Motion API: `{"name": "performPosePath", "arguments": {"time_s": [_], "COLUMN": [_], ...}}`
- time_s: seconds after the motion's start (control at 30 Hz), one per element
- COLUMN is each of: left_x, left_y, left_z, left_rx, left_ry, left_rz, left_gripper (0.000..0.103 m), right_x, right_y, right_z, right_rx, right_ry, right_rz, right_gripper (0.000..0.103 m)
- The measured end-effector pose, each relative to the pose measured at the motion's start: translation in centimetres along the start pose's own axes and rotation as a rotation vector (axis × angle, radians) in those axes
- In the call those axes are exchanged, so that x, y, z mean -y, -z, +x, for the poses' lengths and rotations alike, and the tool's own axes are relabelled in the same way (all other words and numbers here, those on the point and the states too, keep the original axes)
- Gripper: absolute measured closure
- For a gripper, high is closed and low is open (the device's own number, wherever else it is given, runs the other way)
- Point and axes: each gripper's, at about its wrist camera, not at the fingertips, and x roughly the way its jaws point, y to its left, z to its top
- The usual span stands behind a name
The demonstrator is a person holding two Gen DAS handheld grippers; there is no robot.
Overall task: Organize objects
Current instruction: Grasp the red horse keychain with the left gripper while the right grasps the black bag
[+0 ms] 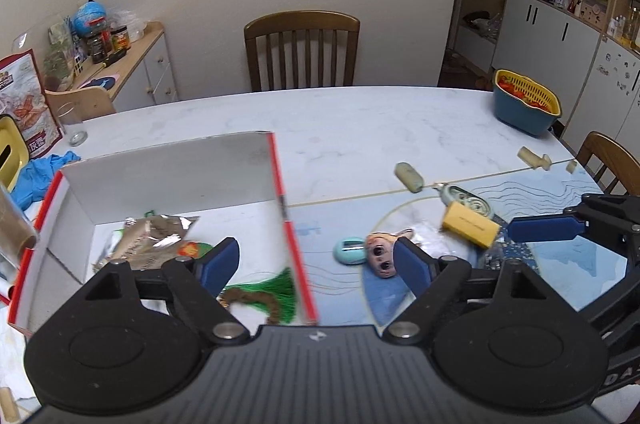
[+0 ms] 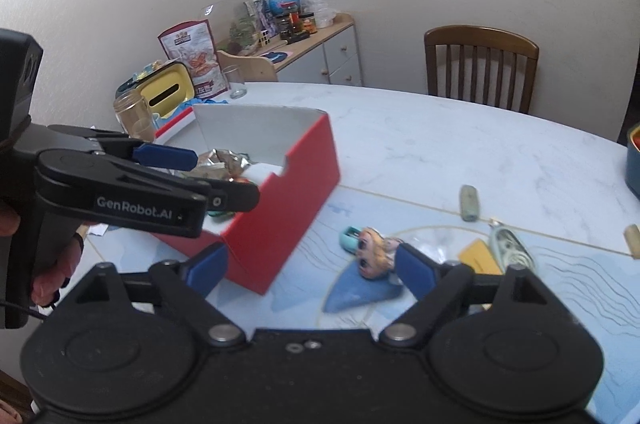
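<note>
Jaws on both sides stand wide, nothing held. We see left gripper [image 1: 316, 266] over red box [image 2: 276, 204] at frame centre-left; doll head [image 2: 370, 256] lies on counter [image 2: 440, 144] nr right gripper [image 2: 310, 270], prob. touching teal item [image 2: 349, 238].

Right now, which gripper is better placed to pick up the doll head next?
Right. The right gripper is open with the doll head just ahead by its fingers; the left gripper hovers open over the red box.
</note>
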Motion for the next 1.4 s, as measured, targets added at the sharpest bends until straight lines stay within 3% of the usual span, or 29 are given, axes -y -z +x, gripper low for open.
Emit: {"name": "performPosePath", "arguments": {"time_s": [0.17,0.67,0.97,1.4], "left_x": [2.2,7.3,10.3,13.0], "left_y": [0.3,2.7,6.4,10.1], "left_z": [0.2,2.7,5.0,6.3], "left_rx": [0.007,-0.049,-0.128,-0.19], "left_ry": [0.007,0.038,0.072,0.102], "left_rz": [0.002,0.006,0.02,0.013], "left_gripper": [0.016,0.007,0.004,0.004], "right_x": [2.7,10.9,12.6,11.0], "right_y": [1.5,4.7,5.3,5.8], "right_z": [-1.6,-2.9,0.0,3.4], "right_rx": [-0.015,-0.051,-0.108,-0.192], "right_ry": [-0.004,0.121,0.146,0.148], "right_rz": [0.019,0.118,0.19,0.096], "right_gripper": [0.003,0.003,0.004,0.01]}}
